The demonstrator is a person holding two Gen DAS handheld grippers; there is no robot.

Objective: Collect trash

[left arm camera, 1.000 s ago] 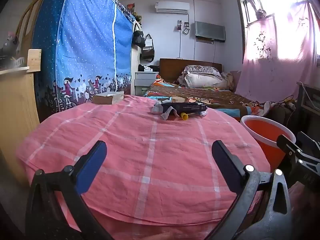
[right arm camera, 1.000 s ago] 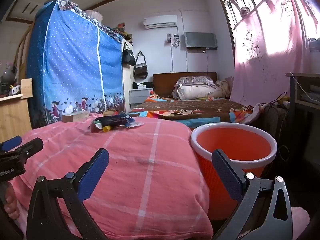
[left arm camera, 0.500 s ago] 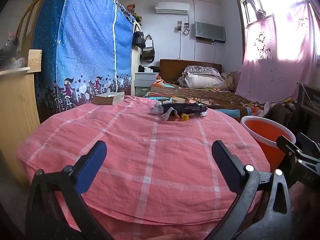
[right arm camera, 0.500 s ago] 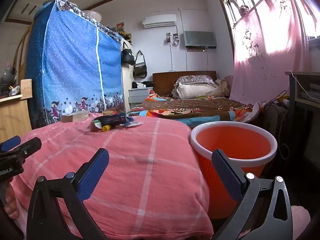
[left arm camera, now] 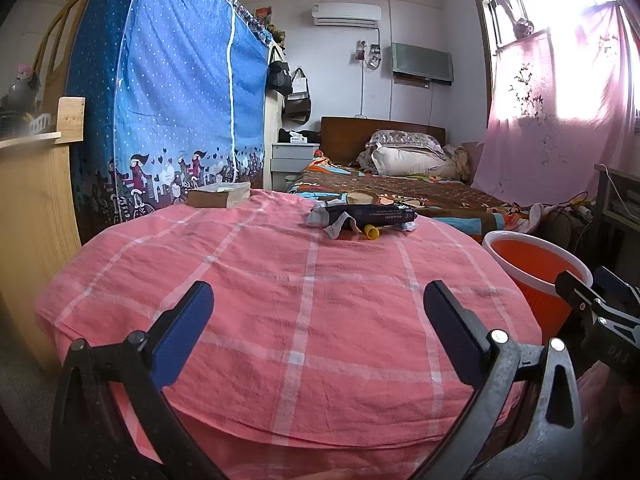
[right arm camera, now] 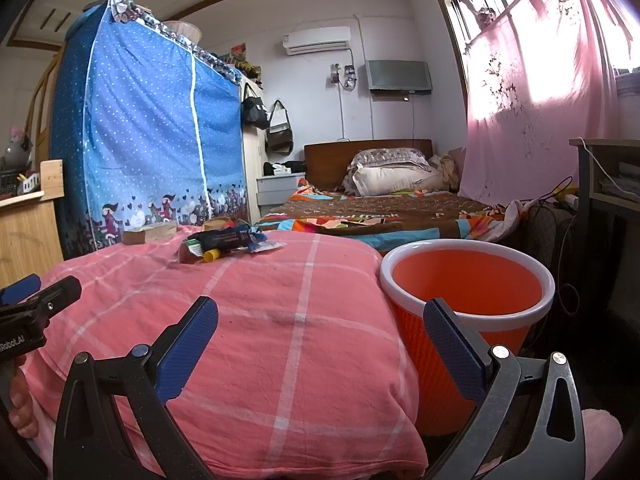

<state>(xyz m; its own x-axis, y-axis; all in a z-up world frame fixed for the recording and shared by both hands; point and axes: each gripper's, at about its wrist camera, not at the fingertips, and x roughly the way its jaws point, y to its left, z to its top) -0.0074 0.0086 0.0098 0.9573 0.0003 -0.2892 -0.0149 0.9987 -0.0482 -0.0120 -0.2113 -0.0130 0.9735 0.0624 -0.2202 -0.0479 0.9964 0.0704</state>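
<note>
Both grippers wide, holding nothing.
Your left gripper [left arm camera: 318, 322] and right gripper [right arm camera: 320, 328] hover at lower frame; trash pile [left arm camera: 362, 219] sits mid-frame, orange bin [right arm camera: 466, 304] at right.

Two grippers: left gripper [left arm camera: 318, 312] at lower centre of the left wrist view, right gripper [right arm camera: 320, 326] at lower centre of the right wrist view, each with two blue-padded fingers spread wide.
One orange bin [right arm camera: 468, 280], right of centre.
One pink checked cloth [left arm camera: 280, 300] across the middle.
One trash pile [left arm camera: 362, 220] above centre: one dark wrapper [left arm camera: 372, 213], one yellow cap [left arm camera: 372, 233], several crumpled scraps, exact count unclear.
One book [left arm camera: 219, 196], left of the pile.
One bed [right arm camera: 380, 208] at centre right, one blue wardrobe cover [right arm camera: 148, 140] at left, two hanging bags [right arm camera: 268, 124].
</note>
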